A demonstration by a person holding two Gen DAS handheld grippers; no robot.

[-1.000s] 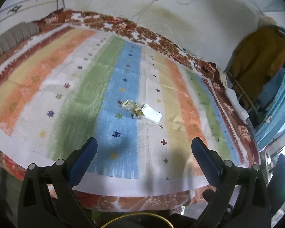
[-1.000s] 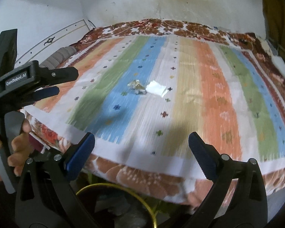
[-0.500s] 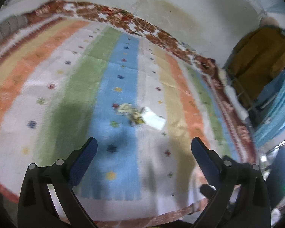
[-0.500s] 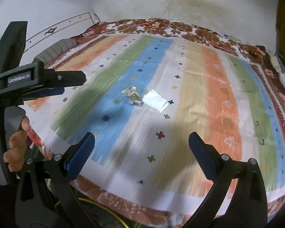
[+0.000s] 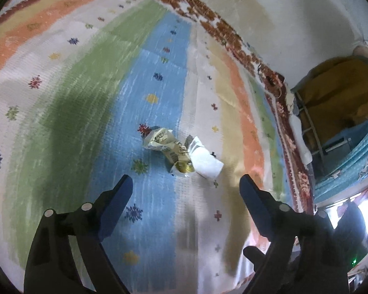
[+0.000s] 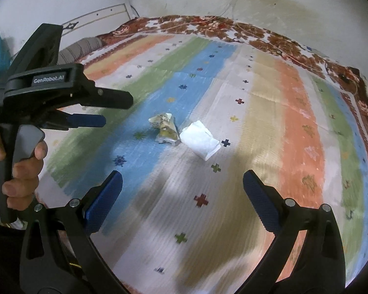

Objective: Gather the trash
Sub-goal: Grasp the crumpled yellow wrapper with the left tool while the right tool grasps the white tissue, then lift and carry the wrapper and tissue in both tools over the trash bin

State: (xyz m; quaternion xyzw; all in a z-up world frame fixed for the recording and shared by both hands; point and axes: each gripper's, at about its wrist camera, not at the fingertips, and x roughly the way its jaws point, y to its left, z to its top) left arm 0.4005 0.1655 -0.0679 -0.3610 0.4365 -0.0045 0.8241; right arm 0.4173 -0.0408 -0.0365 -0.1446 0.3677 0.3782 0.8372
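Trash uncollected — crumpled wrapper (image 5: 168, 150) and white tissue (image 5: 206, 163) at twelve o'clock of left gripper (image 5: 186, 189), narrowing yet empty; right gripper (image 6: 182, 186) agape, empty.

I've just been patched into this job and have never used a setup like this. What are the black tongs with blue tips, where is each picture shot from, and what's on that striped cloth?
There is no robot here: a person holds a hand-squeezed claw in each hand, and a camera on each one looks forward along its two blue-padded fingers.

One picture is from the left claw, the other from the right claw. The right view also shows the left claw from the side, with the person's hand around its grip.

Both point down at a striped bedspread. On it lie a crumpled yellowish wrapper and a white paper packet, touching each other.

Nothing is held. Both claws are open and short of the trash; the left one's jaws have just been closing a little, with nothing between them.
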